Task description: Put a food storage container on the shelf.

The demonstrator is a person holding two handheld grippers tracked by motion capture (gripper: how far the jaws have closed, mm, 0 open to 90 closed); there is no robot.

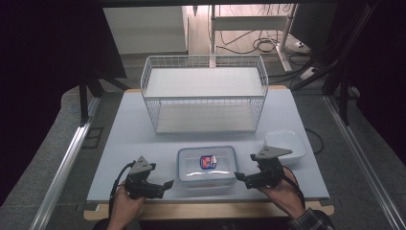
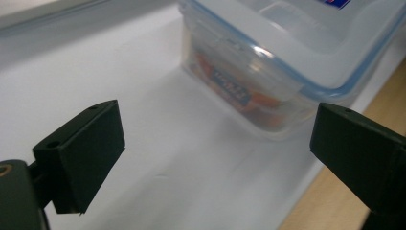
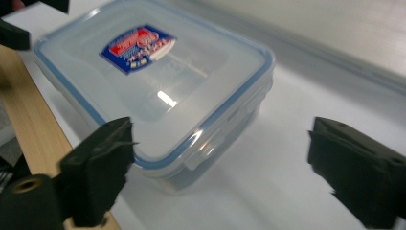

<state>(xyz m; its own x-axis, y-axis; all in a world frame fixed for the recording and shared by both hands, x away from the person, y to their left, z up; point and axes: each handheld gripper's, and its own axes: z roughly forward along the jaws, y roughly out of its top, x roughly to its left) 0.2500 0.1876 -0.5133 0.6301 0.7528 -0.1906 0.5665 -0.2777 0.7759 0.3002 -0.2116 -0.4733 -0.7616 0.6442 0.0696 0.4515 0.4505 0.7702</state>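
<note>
Both jaws apart, empty: left gripper (image 1: pixel 152 183) just left of lidded container (image 1: pixel 207 165), right gripper (image 1: pixel 253 178) just right. Container at surface's (image 1: pixel 124 143) near edge. Prob. approach step; next, close in w/ both sides.

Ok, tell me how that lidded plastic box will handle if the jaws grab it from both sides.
The plastic box looks rigid, with a clipped lid, so it should keep its shape. Its smooth, glossy walls may slip. Low and flat-bottomed, it seems unlikely to tip or roll. Something orange shows inside, so it is probably not empty, though likely still light.
</note>
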